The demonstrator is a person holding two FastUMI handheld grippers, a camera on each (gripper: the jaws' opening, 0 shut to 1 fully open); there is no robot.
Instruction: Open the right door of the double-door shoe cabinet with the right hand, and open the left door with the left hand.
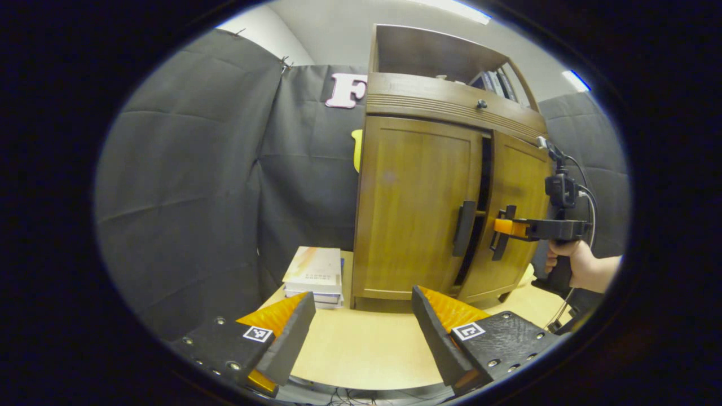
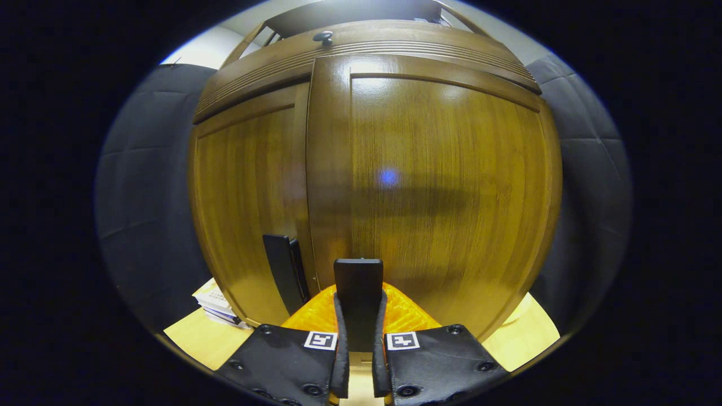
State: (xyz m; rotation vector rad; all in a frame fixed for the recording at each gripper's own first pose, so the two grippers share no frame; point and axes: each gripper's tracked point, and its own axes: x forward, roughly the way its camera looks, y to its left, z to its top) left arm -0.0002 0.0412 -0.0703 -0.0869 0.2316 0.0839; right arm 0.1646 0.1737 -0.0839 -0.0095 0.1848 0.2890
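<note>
Black cloth walls close off the booth, and a pale wooden counter (image 1: 361,349) carries the double-door shoe cabinet (image 1: 440,186), with a stack of books (image 1: 314,276) lying just beside its left flank. In the right gripper view, the right gripper (image 2: 359,332) is seen with its fingers drawn narrow and pressed on both sides of the dark right door handle (image 2: 357,293). In the left gripper view the same gripper is held by a hand (image 1: 581,268) at that handle, and the right door (image 1: 510,220) is seen swung slightly out — a dark gap shows between it and the left door (image 1: 414,208). The first step is therefore judged begun but not finished: the right door is only ajar. The left door is shut, its handle (image 1: 465,228) untouched. The left gripper (image 1: 361,316) is held back over the counter, well apart from the cabinet, its fingers spread wide and holding nothing — the second step is judged wholly left to do.
</note>
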